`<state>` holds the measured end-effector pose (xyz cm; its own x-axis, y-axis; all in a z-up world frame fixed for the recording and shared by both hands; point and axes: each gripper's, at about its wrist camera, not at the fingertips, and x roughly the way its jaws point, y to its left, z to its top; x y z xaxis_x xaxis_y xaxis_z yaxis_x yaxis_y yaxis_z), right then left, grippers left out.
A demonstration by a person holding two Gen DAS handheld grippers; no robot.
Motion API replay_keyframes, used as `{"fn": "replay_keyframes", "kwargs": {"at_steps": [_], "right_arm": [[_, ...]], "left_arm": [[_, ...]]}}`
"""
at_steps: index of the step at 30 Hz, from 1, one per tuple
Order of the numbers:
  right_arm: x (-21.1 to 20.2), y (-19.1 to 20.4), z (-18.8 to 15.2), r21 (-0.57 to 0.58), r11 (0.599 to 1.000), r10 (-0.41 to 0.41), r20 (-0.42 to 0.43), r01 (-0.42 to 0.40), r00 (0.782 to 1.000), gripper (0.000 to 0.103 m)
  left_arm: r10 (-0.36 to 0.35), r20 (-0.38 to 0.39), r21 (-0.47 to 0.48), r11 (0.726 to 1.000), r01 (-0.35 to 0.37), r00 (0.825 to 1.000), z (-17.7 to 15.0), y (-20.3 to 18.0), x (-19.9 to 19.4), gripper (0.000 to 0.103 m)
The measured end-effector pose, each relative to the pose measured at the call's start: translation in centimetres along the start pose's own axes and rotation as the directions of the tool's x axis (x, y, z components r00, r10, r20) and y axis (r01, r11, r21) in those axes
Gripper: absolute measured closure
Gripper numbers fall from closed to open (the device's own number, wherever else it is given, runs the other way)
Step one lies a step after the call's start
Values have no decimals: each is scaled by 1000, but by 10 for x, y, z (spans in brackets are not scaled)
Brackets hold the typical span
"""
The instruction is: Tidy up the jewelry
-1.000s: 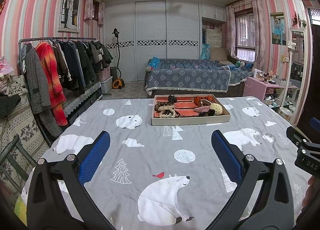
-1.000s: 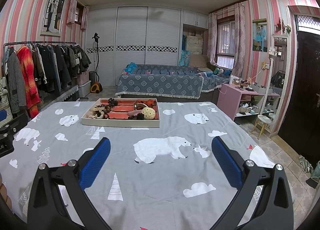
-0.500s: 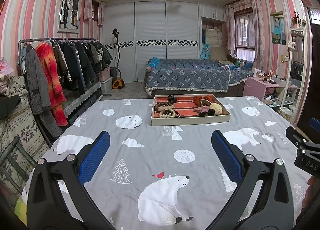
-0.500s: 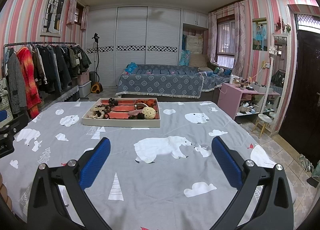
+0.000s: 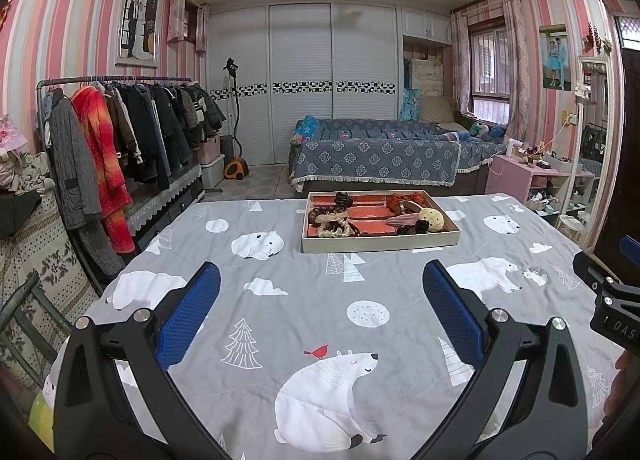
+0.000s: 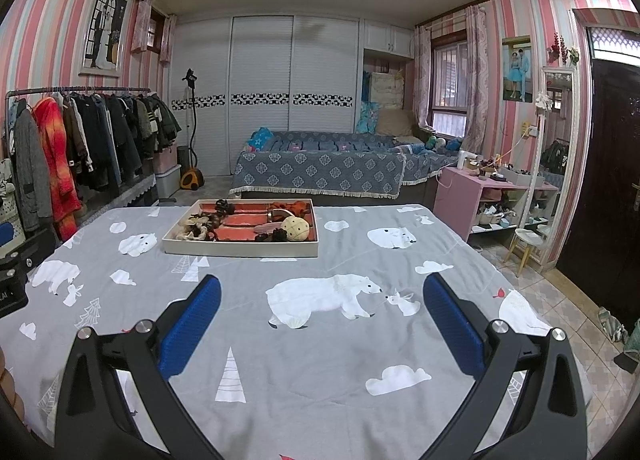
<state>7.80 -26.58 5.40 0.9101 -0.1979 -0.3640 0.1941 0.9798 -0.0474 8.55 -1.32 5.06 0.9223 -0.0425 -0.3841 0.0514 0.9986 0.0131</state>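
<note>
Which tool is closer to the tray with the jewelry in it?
Left, though barely. The left tool points almost straight at the tray. The right tool sits off to the tray's right. Both are open and well short of it.

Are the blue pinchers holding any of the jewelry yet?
No. The left gripper and right gripper are both open with nothing between their pads. The jewelry sits in the tray, far ahead.

shallow beige tray (image 5: 380, 246) w/ red compartments (jumbled accessories) flat on bedspread.
</note>
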Motion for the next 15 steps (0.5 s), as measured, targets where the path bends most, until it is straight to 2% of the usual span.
{"fn": "replay_keyframes", "kwargs": {"at_steps": [15], "right_arm": [[0, 0, 0, -1, 1000, -1, 0, 1, 1000, 4]], "left_arm": [[-19, -3, -13, 1000, 19, 1000, 5, 1, -2, 5]]}}
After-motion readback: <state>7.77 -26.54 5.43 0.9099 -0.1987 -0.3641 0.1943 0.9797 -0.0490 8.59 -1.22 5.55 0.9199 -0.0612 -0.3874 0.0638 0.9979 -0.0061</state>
